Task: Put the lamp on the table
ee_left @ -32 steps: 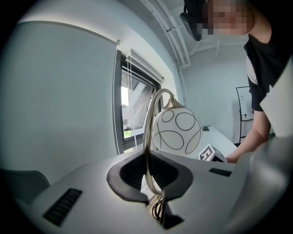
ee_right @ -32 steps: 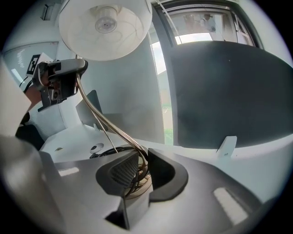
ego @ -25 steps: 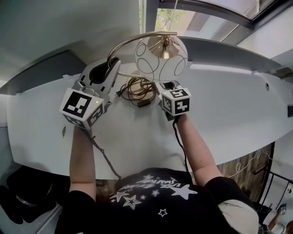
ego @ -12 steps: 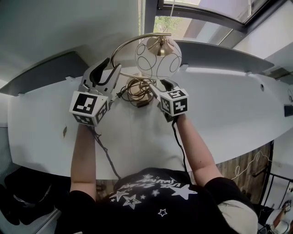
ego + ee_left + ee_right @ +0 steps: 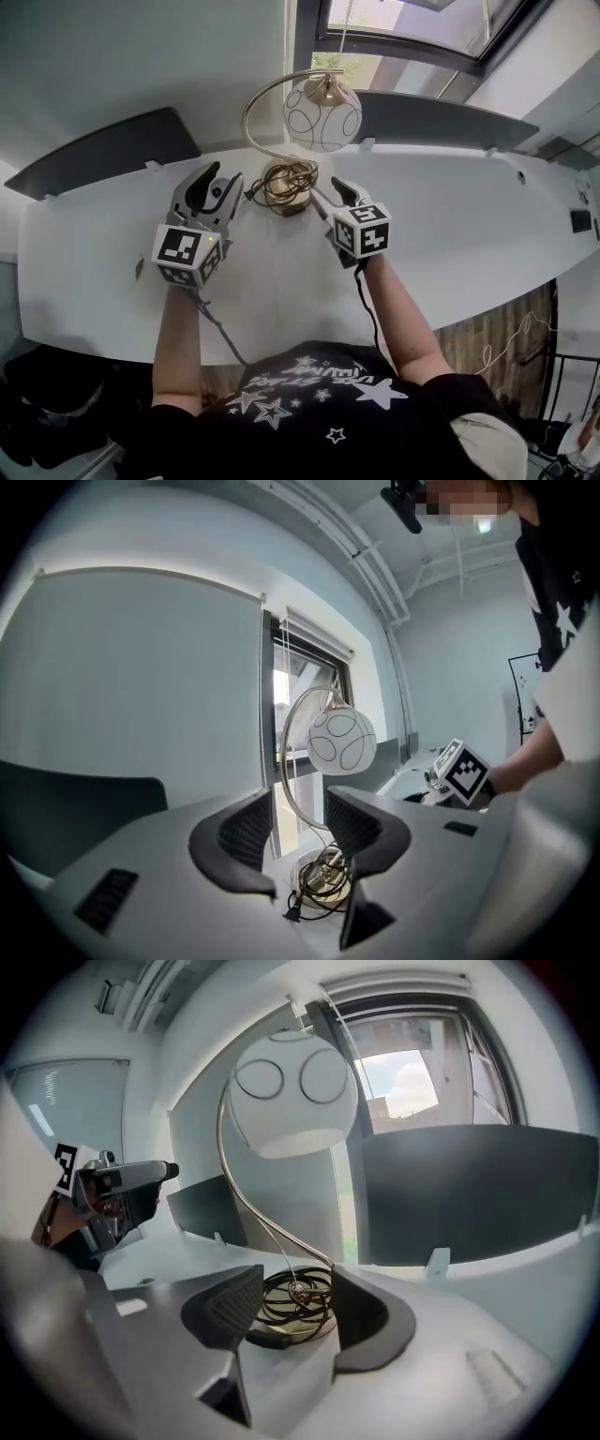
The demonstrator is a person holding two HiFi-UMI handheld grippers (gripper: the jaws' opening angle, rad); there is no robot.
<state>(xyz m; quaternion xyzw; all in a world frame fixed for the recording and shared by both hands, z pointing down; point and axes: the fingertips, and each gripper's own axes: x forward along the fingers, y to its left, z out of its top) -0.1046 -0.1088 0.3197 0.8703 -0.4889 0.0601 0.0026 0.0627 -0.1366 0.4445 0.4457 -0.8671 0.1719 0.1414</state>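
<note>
The lamp stands upright on the white table (image 5: 469,234). Its round base (image 5: 286,183) carries a coiled dark cord, and a curved brass arm holds up the white globe shade (image 5: 322,114). My left gripper (image 5: 214,183) is just left of the base, apart from it, and its jaws are opening with nothing between them. My right gripper (image 5: 328,194) is just right of the base, its jaws also opening and empty. The left gripper view looks past the jaws (image 5: 298,827) at the base (image 5: 323,878) and shade (image 5: 341,740). The right gripper view shows the coil (image 5: 291,1321) beyond the jaws (image 5: 298,1302).
A dark panel (image 5: 103,155) runs along the table's back edge, with a window (image 5: 412,37) behind the lamp. A thin cable (image 5: 220,328) trails from the left gripper over the front edge. The person's arms reach in from below.
Both grippers have opened and drawn back from the lamp toward the person. The lamp is left standing on the table.
</note>
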